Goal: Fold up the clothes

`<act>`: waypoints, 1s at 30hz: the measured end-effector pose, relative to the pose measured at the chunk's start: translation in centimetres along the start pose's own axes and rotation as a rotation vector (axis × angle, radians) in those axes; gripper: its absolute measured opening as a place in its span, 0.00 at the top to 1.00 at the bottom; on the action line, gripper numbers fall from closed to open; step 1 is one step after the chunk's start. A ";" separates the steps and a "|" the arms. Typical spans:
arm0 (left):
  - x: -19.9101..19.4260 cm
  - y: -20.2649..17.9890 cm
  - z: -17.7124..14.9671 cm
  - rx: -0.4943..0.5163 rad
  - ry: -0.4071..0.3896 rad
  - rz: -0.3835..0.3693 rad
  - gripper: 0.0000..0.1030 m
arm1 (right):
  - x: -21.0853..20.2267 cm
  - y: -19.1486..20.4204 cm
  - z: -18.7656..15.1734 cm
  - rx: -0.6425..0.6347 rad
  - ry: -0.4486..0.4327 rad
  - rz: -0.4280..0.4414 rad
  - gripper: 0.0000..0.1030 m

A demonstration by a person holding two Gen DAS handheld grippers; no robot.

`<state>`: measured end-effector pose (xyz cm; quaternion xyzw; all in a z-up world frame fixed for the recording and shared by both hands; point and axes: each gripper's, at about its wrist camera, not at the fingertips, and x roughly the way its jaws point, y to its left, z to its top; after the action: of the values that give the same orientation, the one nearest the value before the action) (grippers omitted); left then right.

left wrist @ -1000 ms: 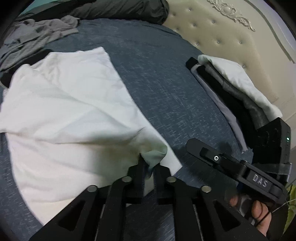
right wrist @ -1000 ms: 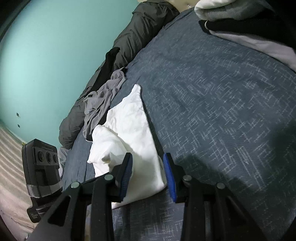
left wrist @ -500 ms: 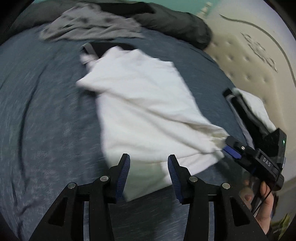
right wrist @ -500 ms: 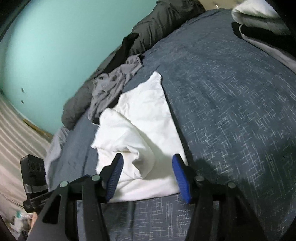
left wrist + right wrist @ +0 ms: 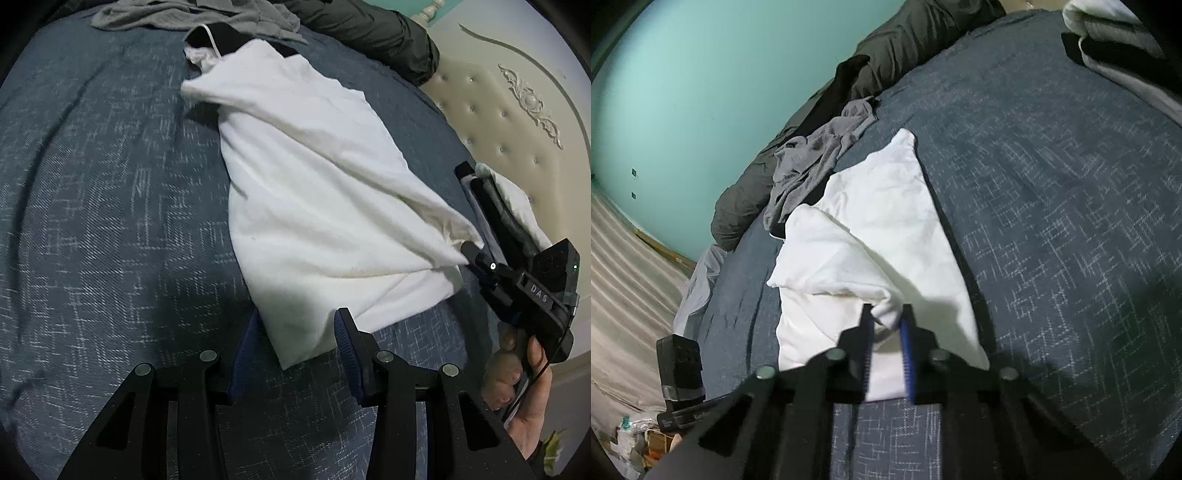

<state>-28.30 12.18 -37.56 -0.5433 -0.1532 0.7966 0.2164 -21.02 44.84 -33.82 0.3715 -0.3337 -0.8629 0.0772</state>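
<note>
Dark blue bedding (image 5: 110, 221) with a pale crosshatch weave covers the bed on which a white garment (image 5: 314, 192) lies partly folded, its layers doubled over one another. Nearest the left wrist camera, the left gripper (image 5: 295, 350) straddles the garment's near corner, its blue-padded jaws closing but not yet pressing the cloth that lies between them. Off to that view's right, the right gripper (image 5: 471, 249), held in a person's hand (image 5: 524, 387), is clamped on a bunched fold of the same garment at its right-hand corner; the right wrist view shows its jaws closing tight on the pinched white cloth (image 5: 888, 314). Beyond the garment, a crumpled grey garment (image 5: 820, 158) sits just past its far end, with a black item (image 5: 218, 38) touching that end. A dark padded duvet (image 5: 886, 48) runs along the far edge of the bed against a teal wall (image 5: 701, 74). By the cream tufted headboard (image 5: 517, 122), a stack of folded clothes (image 5: 506, 206) rests on the bedding, well apart from the unfolded pile.
</note>
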 end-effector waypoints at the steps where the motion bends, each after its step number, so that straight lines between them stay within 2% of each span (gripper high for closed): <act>1: 0.1 0.1 0.0 -0.003 0.004 0.002 0.73 | -0.2 0.1 0.0 -0.003 -0.007 0.002 0.93; 2: 0.2 0.1 0.0 -0.005 0.009 0.005 0.91 | -0.3 0.2 0.0 -0.004 -0.017 0.006 0.94; 3: 0.3 0.1 0.1 0.004 0.008 0.008 0.96 | -0.6 0.3 0.1 -0.005 -0.027 0.012 0.94; 9: -1.8 -0.4 0.3 0.029 -0.020 -0.013 0.96 | -2.4 0.7 0.7 0.008 -0.066 0.052 0.95; 13: -2.9 -1.0 0.0 0.069 -0.014 -0.007 0.96 | -3.4 0.2 0.7 0.046 -0.071 0.048 0.95; 17: -2.2 -1.1 -0.4 0.097 0.019 0.023 0.96 | -3.5 -1.3 -0.2 0.109 -0.029 0.027 0.95; 20: -1.2 -1.0 -0.5 0.113 0.045 0.052 0.96 | -2.1 -2.5 -1.3 0.142 0.047 -0.034 0.95; 23: -0.9 -1.2 -0.7 0.106 0.048 0.050 0.95 | -0.7 -2.9 -1.9 0.129 0.105 -0.100 0.94; 26: -1.2 -1.8 -1.2 0.131 0.043 0.075 0.95 | -1.2 -2.7 -1.2 0.124 0.077 -0.093 0.91; 27: -1.2 -2.1 -1.4 0.144 0.043 0.087 0.95 | -1.3 -2.5 -1.0 0.109 0.065 -0.107 0.85; 30: -1.1 -2.3 -2.6 0.180 0.047 0.123 0.95 | -1.7 -2.4 -0.4 0.086 0.040 -0.101 0.80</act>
<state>-25.13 13.64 -36.46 -0.5488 -0.0421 0.8058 0.2186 -19.24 47.10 -34.49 0.4080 -0.3499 -0.8429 0.0243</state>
